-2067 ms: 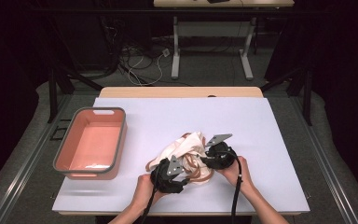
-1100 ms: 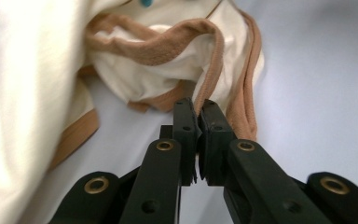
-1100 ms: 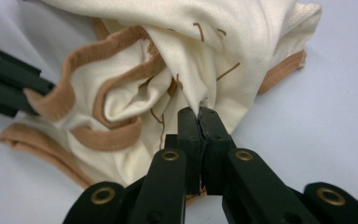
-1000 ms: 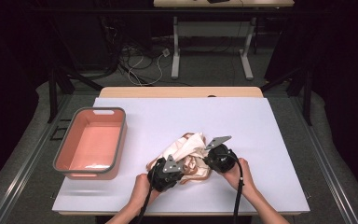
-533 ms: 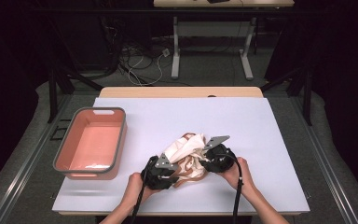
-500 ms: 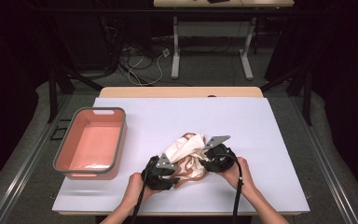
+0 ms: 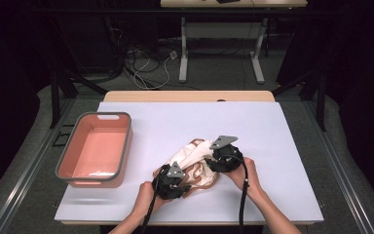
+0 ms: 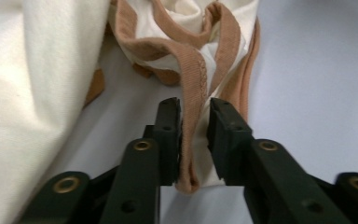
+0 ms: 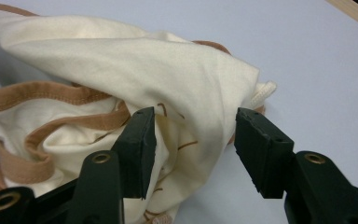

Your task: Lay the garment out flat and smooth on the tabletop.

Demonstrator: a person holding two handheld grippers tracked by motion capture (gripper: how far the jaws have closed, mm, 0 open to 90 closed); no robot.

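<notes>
- The cream garment [image 7: 191, 158] with tan trim lies bunched on the white table [image 7: 282, 146], near its front edge and right of the pink bin [image 7: 95, 148], which stands well apart at the table's left side.
- Compared with two seconds ago, the cloth is gathered into a tighter heap; then it spread a little wider toward the left gripper.
- The left gripper [image 8: 193, 119] sits at the heap's near-left corner. A second ago it was slightly farther right and nearer the cloth's middle; now it has slid a little left and toward the person.
- Its jaws have just been closing, and in the left gripper view a strip of tan trim [image 8: 193, 88] with a fold of cream cloth runs between them. The left pad touches the trim; a narrow gap shows at the right pad, so the grip is not yet clenched.
- The right gripper [image 9: 193, 135] stays at the heap's right side, much where it was before.
- Its jaws have just been opening and now stand released, wide apart, with a ridge of cream cloth between them and neither pad pressing on it.
- Both hands [image 7: 246, 170] rest low at the table's near edge.
</notes>
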